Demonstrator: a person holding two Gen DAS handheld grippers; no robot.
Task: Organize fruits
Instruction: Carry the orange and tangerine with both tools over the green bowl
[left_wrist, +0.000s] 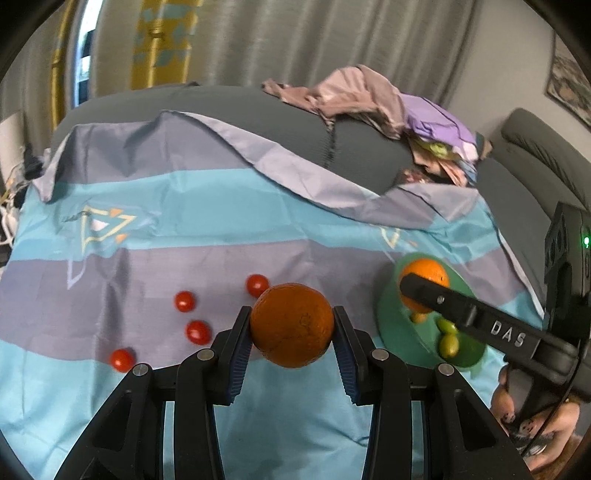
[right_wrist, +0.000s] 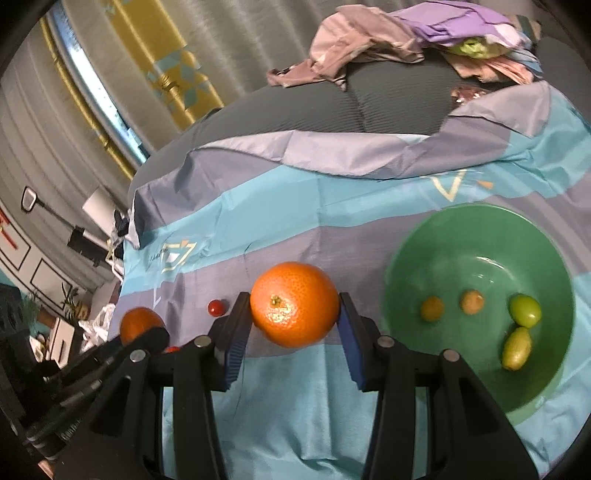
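Left gripper (left_wrist: 291, 326) pinches a dark orange (left_wrist: 291, 325); right gripper (right_wrist: 294, 308) pinches a brighter orange (right_wrist: 294, 304) beside the green bowl (right_wrist: 480, 229) (small fruits inside).

Two oranges (left_wrist: 291, 325) (right_wrist: 294, 303), each clamped aloft

Striped cloth (left_wrist: 258, 229) over grey bed (left_wrist: 258, 107)

Striped blue-and-grey fabric sheet (left_wrist: 221, 229) spread under and ahead of the jaws, over a dark grey ribbed cushion surface (left_wrist: 236, 107). Crumpled pink and purple clothes pile (left_wrist: 373, 99) far ahead, right of the jaws. Pale grey pleated curtains (left_wrist: 295, 37) behind, yellow patterned curtain panel (left_wrist: 162, 40) upper left. Grey padded headboard (left_wrist: 535, 147) and framed picture (left_wrist: 569, 88) far right.
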